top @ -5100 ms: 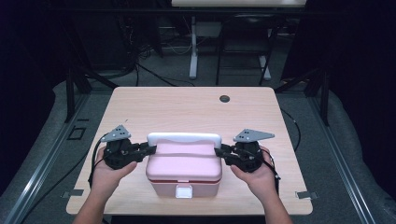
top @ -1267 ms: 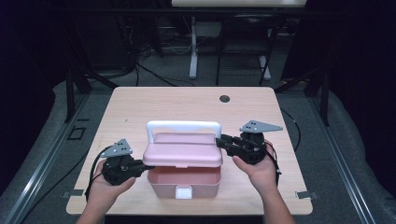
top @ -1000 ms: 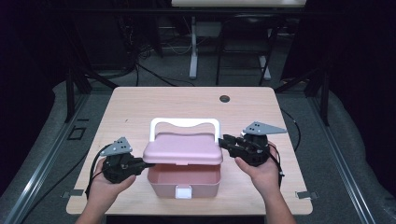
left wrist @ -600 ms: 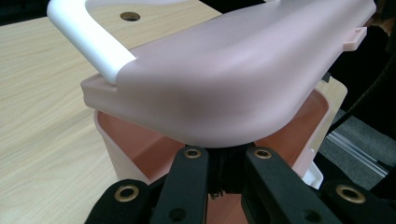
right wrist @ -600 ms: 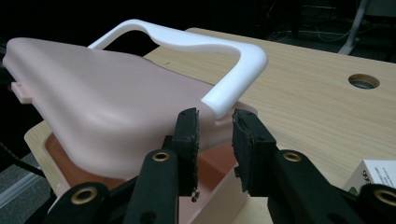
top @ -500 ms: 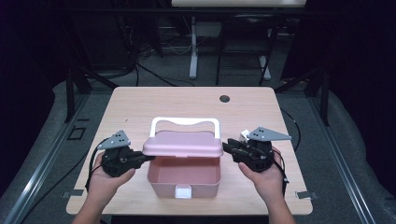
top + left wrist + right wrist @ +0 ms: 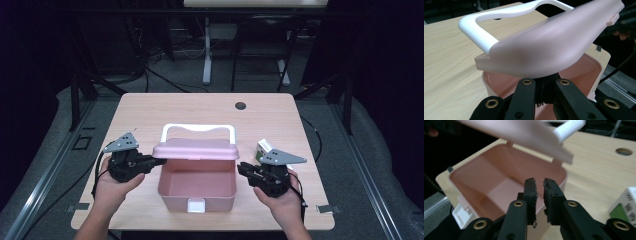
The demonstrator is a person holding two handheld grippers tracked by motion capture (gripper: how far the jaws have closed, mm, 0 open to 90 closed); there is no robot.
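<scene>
A pink box [image 7: 197, 200] stands open near the table's front edge. Its pink lid [image 7: 195, 149] with a white handle [image 7: 197, 127] is tilted up over the back. My left gripper [image 7: 152, 160] is shut on the lid's left edge; in the left gripper view the lid [image 7: 554, 45] lies over the jaws of that gripper [image 7: 545, 81]. My right gripper [image 7: 240, 167] sits just right of the box, apart from the lid. Its jaws have just been closing and stand a narrow slit apart, with nothing between them [image 7: 539, 182]. The box's inside [image 7: 486, 177] looks bare.
A small white and green carton [image 7: 263, 148] stands on the table behind my right gripper, close to the box's right side. A round cable hole [image 7: 240, 105] lies at the table's far side. The table's edges drop to dark floor with cables.
The lid went from shut to lifted. My right gripper has let go of the lid's right end, sunk beside the box and narrowed its jaws. The left gripper keeps its hold.
</scene>
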